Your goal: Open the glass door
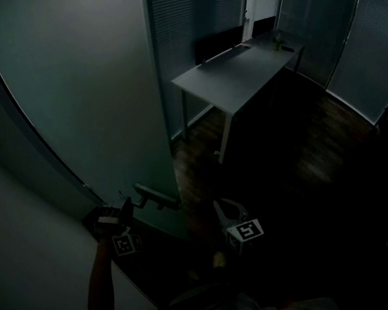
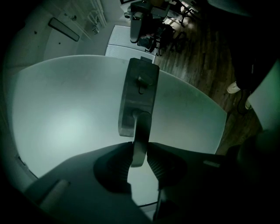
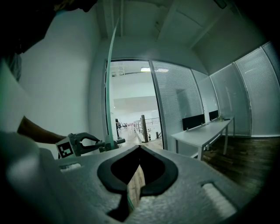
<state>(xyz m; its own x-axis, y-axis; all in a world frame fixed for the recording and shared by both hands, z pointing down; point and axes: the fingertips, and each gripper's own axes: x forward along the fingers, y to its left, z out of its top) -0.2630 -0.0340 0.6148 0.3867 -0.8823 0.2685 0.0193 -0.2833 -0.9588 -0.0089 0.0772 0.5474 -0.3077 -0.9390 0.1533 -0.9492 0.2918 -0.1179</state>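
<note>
The frosted glass door (image 1: 78, 95) stands partly open, and in the right gripper view I see it edge-on (image 3: 107, 96). Its metal lever handle (image 2: 139, 140) juts from a lock plate (image 2: 139, 94) on the glass. My left gripper (image 2: 139, 154) is shut on the free end of that lever, both pads pressing its sides. In the head view the left gripper (image 1: 127, 207) sits at the door's lower edge, beside the lever on the room side (image 1: 154, 195). The right gripper (image 1: 225, 211) hangs apart from the door, its jaw tips (image 3: 139, 147) together with nothing between them.
A grey desk (image 1: 236, 73) stands deeper in the dark room, with blind-covered glass walls (image 1: 338, 30) behind and to the right. Dark wooden floor (image 1: 289, 166) lies between me and the desk. Through the doorway a lit corridor (image 3: 131, 118) shows. A plain wall (image 1: 24, 268) is at my left.
</note>
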